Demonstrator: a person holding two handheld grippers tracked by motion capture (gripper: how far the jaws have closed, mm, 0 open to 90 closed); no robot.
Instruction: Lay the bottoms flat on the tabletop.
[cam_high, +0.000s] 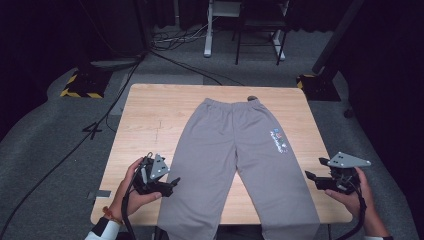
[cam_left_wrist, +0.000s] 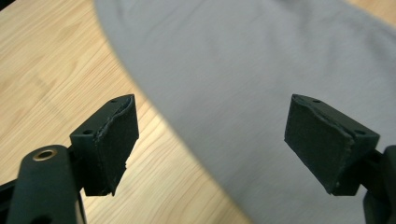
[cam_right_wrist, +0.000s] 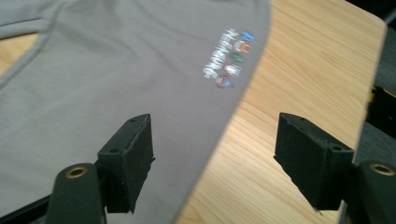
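A wooden table (cam_high: 150, 115) carries a pair of grey sweatpants (cam_high: 235, 160) laid flat, seen from above with the person's forearms entering at the bottom edge.

Left: the left gripper (cam_high: 170, 186) is held in the person's left hand (cam_high: 131, 187) over bare wood, just beside the outer edge of the left trouser leg and apart from the cloth. In the left gripper view its jaws stand spread wide, with nothing between them; the curved hem side of the grey fabric (cam_left_wrist: 243, 93) runs across the gap, and wood grain (cam_left_wrist: 51, 65) shows beneath the left jaw.

Centre: the sweatpants lie with their long axis running from the far edge of the table toward the person. The elastic waistband (cam_high: 231, 102) points away, near the far edge; the two legs diverge toward the near edge, and their cuffs hang over it. A small multicoloured printed logo (cam_high: 278, 140) sits on the right leg below the hip.

Right: the right gripper (cam_high: 313, 181), in the right hand (cam_high: 357, 192), hovers near the table's right edge, just outside the right leg. In the right gripper view its jaws are likewise spread and hold nothing; the logo (cam_right_wrist: 227, 58) lies ahead of them.
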